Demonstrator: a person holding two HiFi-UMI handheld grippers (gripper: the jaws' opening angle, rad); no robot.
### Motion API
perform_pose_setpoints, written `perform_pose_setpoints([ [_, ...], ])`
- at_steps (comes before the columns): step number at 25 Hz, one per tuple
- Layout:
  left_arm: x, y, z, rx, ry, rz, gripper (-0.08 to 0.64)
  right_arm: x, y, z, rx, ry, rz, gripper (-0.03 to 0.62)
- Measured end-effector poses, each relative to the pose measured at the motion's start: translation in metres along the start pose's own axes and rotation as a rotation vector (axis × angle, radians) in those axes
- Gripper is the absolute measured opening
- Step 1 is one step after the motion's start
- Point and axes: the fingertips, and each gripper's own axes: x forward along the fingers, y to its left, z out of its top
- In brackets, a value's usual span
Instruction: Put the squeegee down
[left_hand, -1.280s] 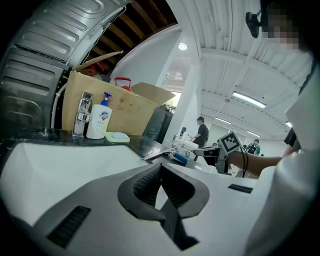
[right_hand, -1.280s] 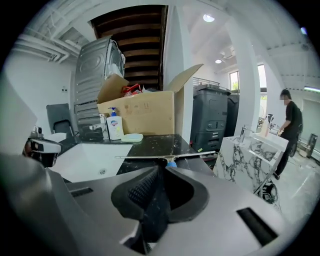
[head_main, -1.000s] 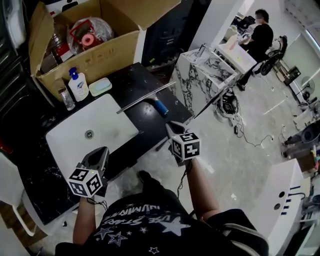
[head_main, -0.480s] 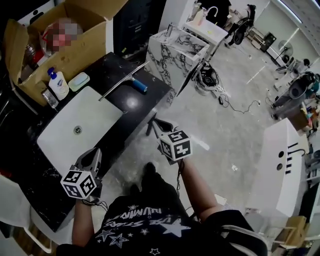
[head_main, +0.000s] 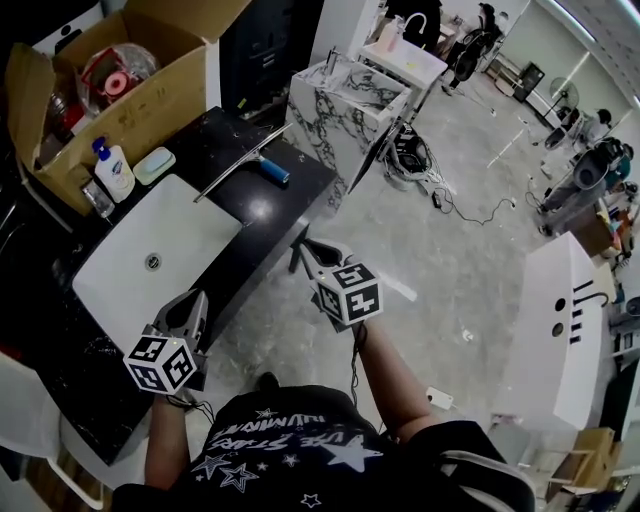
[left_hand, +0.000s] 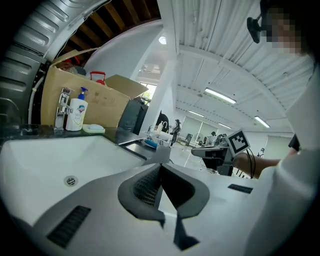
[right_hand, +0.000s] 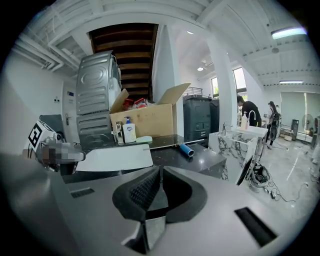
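The squeegee (head_main: 243, 162) lies flat on the black countertop (head_main: 285, 205), just beyond the far right corner of the white sink (head_main: 195, 235). Its long thin blade runs diagonally and its short blue handle (head_main: 272, 171) points toward the counter's open side, so we judge the putting-down done. It looks light and stiff, a narrow metal rail with what is probably a soft rubber edge. It would likely skate on this glossy stone if nudged. If we had to lift it again, we would grip the blue handle, or the rail where the handle joins it, rather than a far tip that would lever and swing. Neither tool touches it. Our left gripper (head_main: 193, 300) hangs over the near edge of the sink and our right gripper (head_main: 308, 248) is off the counter above the floor. On both, the jaws are pressed together with nothing between them. Behind the sink a faucet (head_main: 95, 200), a soap bottle (head_main: 113, 170) and a pale green soap dish (head_main: 153, 165) stand in front of an open cardboard box (head_main: 150, 100). All of them are well apart from the squeegee. A marble-patterned stand (head_main: 345, 100) sits just past the counter's far end, close to the blade's far tip. The way from our right gripper to the handle looks open.
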Motion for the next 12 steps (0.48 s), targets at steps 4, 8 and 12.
perform_pose_setpoints([
  [4, -0.002, -0.010, -0.002, -0.008, 0.005, 0.001, 0.018, -0.009, 0.005, -0.002, 0.003, 0.005, 0.016, 0.054],
  [8, -0.004, -0.024, -0.011, -0.013, 0.008, 0.002, 0.018, -0.025, 0.005, -0.015, 0.000, 0.016, 0.028, 0.054],
  [12, -0.010, -0.042, -0.027, -0.034, 0.019, 0.011, 0.018, -0.046, 0.006, -0.029, -0.008, 0.040, 0.038, 0.054],
])
